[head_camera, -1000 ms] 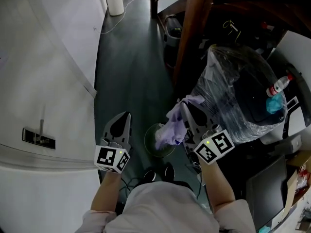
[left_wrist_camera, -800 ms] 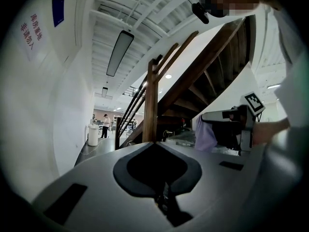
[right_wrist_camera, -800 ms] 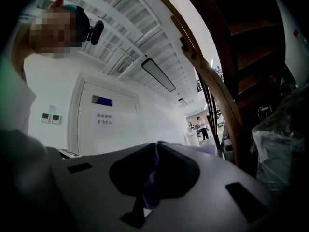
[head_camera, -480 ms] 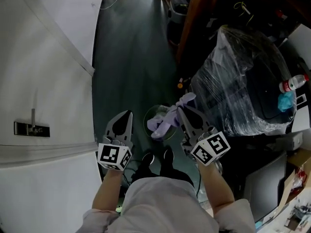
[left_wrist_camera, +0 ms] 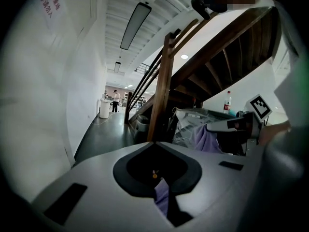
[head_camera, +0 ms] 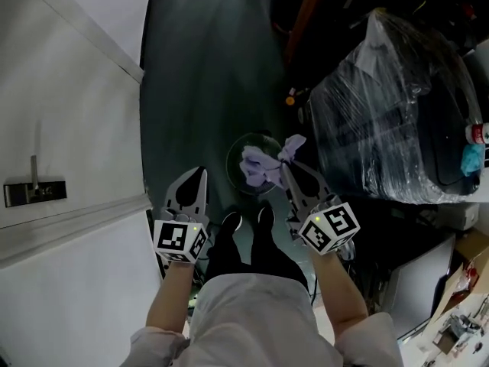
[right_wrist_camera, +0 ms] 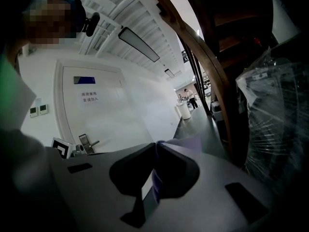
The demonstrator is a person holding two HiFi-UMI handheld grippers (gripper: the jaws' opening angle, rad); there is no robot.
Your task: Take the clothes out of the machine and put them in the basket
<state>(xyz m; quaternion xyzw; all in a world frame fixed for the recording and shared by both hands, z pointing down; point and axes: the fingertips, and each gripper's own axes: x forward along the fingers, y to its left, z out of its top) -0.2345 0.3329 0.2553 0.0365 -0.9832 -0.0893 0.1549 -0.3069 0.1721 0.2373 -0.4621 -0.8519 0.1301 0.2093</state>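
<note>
**One cloth, one basket**

Clamped shut in the fingers of the right gripper (head_camera: 288, 167): one lavender cloth (head_camera: 256, 167), hanging over the one round green basket (head_camera: 231, 159) on the floor (head_camera: 199, 90). Closed tip to tip, holding nothing visible: fingers of the left gripper (head_camera: 200, 173). Door sign (right_wrist_camera: 89, 96) too small to read.

Floor (head_camera: 199, 90): dark green, smooth. Round basket (head_camera: 231, 159) stands on it, just ahead of the person's shoes (head_camera: 229, 222). Plastic-wrapped bulk (head_camera: 397, 105) sits at right, near the basket. A small orange item (head_camera: 291, 98) lies by the bulk's edge. Wooden post (left_wrist_camera: 161, 91) rises from the floor further on. White bin (left_wrist_camera: 104, 108) stands far down, by the wall.
</note>
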